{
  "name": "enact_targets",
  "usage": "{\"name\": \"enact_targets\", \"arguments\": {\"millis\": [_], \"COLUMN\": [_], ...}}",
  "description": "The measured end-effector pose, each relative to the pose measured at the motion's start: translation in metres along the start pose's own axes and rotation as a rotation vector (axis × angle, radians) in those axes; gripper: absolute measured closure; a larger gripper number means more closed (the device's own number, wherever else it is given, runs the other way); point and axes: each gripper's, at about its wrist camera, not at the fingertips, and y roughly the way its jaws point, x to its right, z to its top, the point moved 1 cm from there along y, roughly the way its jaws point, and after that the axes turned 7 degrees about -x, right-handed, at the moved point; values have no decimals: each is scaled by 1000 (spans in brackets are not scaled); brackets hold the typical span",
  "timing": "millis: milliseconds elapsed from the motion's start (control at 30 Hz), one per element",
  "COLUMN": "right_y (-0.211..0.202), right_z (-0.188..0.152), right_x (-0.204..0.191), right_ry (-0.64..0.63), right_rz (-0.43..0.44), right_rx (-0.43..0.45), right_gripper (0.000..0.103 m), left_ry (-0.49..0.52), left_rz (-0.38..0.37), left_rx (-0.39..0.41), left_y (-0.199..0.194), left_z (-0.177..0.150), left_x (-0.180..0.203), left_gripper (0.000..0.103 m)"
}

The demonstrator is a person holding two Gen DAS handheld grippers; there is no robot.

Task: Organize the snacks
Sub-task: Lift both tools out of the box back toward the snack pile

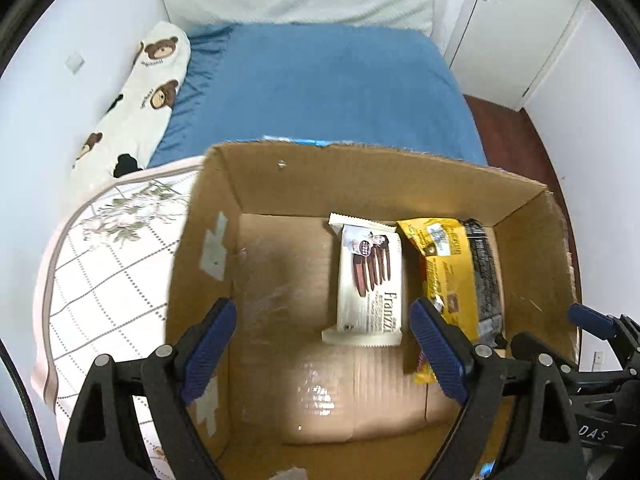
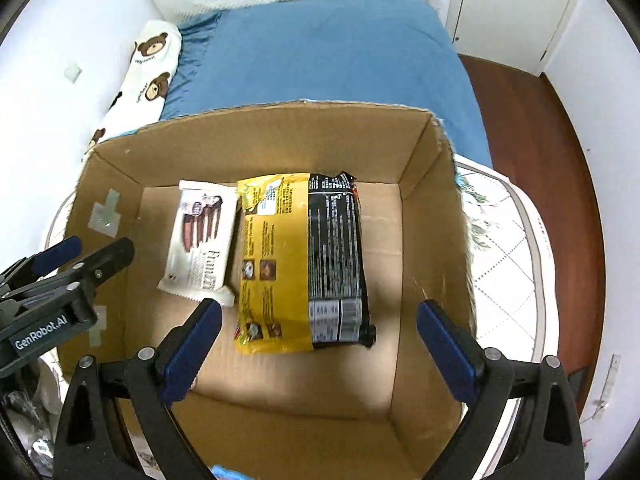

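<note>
1. Below, the left gripper [image 1: 324, 354] holds its blue fingers [image 1: 208, 350] wide apart with nothing between them; it hangs over the open box [image 1: 280, 176], pointing steeply down at the bare part of the box floor.
2. Likewise the right gripper [image 2: 320, 354] has its fingers [image 2: 192, 350] spread wide and empty; it hangs over the same box, pointing down at the near end of the snacks.
3. Each gripper shows in the other's view: the right one at the right edge of the left wrist view, the left one at the left edge of the right wrist view, both near the box rim.
4. On the box floor lies a white wafer pack [image 1: 370, 280] [image 2: 202, 240], flat, printed face up; neither gripper touches it.
5. Just beside it, on its right, lies a yellow-and-black bag [image 1: 456, 276] [image 2: 304, 260], flat as well; their long edges look to touch, though I cannot tell for sure.
6. Left of the wafer pack the box floor is bare cardboard with shiny tape; bits of pale tape stick to the left wall.
7. Outward, the box sits on a checked, flower-printed quilt [image 1: 104, 272] [image 2: 508, 264] on a bed; beyond is a blue sheet [image 1: 320, 92] [image 2: 320, 48], a bear-print pillow [image 1: 148, 92] [image 2: 144, 76] by the wall, a white pillow at the head; red-brown floor [image 2: 540, 140] and a white door [image 1: 520, 28] lie to the right.
</note>
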Motion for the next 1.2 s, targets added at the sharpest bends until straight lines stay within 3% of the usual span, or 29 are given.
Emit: {"name": "enact_targets", "arguments": {"millis": [400, 700, 833, 1033, 1200], "right_y": [-69, -85, -56, 10, 59], "right_z": [-54, -110, -153, -215, -259], "right_x": [-17, -25, -21, -20, -33], "right_ry": [-3, 24, 59, 108, 143], "right_rz": [2, 65, 85, 149, 226], "right_rx": [135, 135, 58, -106, -239], "right_gripper": [3, 3, 3, 3, 5], "left_ry": [23, -14, -62, -93, 137], "left_rz": [3, 6, 18, 72, 134], "left_rx": [121, 106, 32, -163, -310], "left_y": [-70, -80, -60, -2, 49], "left_z": [-44, -99, -144, -228, -280], "left_x": [-4, -21, -45, -87, -81], "left_gripper": [14, 14, 14, 14, 14]}}
